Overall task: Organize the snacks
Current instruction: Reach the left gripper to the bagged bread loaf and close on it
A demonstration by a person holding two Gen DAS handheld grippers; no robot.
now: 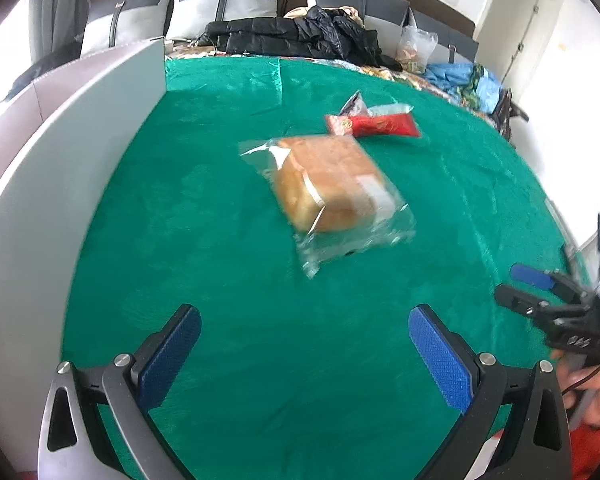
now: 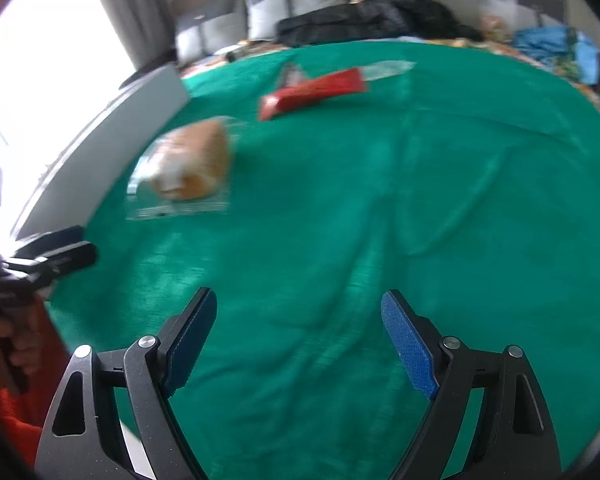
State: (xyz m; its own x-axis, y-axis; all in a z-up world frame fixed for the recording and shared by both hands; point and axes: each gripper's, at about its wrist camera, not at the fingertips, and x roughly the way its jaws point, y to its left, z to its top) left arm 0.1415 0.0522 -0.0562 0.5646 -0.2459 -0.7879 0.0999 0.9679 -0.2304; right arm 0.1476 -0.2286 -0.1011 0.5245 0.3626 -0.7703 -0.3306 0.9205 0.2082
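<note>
Both tools empty: left tool (image 1: 304, 344) and right tool (image 2: 298, 332) spread wide. Bread bag (image 1: 328, 192) sits mid-cloth, red snack pack (image 1: 374, 126) just behind it. Pinch the loaf's sides (not the slack film), squeeze gently.

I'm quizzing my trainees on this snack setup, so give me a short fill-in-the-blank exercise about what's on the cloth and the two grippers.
1. The bread is sealed in a clear ____ bag.
2. The cloth under the snacks is ____ in colour.
3. The packet just beyond the bread is ____.
4. The left gripper and right gripper both stand ____, holding nothing.

Missing words: plastic; green; red; open
</note>
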